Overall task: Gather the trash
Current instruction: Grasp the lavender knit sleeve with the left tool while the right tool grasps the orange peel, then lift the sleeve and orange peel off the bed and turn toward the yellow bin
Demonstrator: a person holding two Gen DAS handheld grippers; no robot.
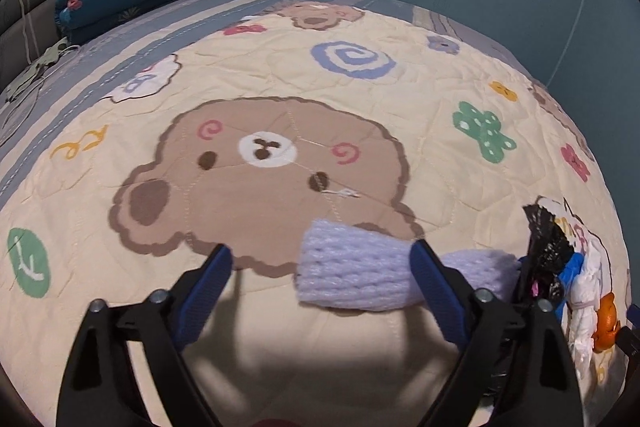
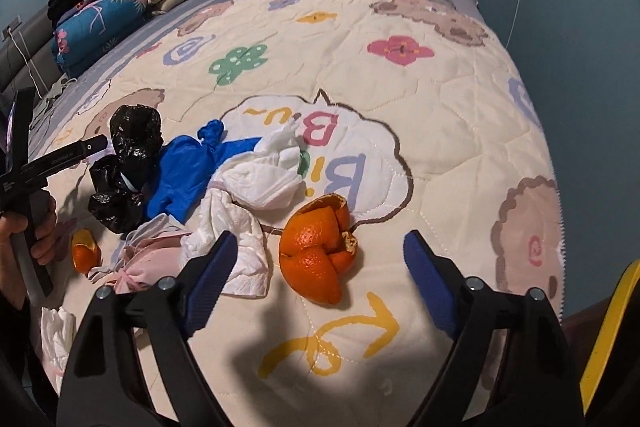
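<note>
Left gripper (image 1: 322, 277): fingers spread, foam net (image 1: 356, 271) at two o'clock, ready for pinching.
Right gripper (image 2: 320, 267): fingers spread, straddling orange peel (image 2: 318, 247) at twelve o'clock.

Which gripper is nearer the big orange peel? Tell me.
Right. The right gripper hangs open just above the big orange peel, which lies between its fingers. The left gripper is off by the lavender foam sleeve, beyond the trash pile.
</note>
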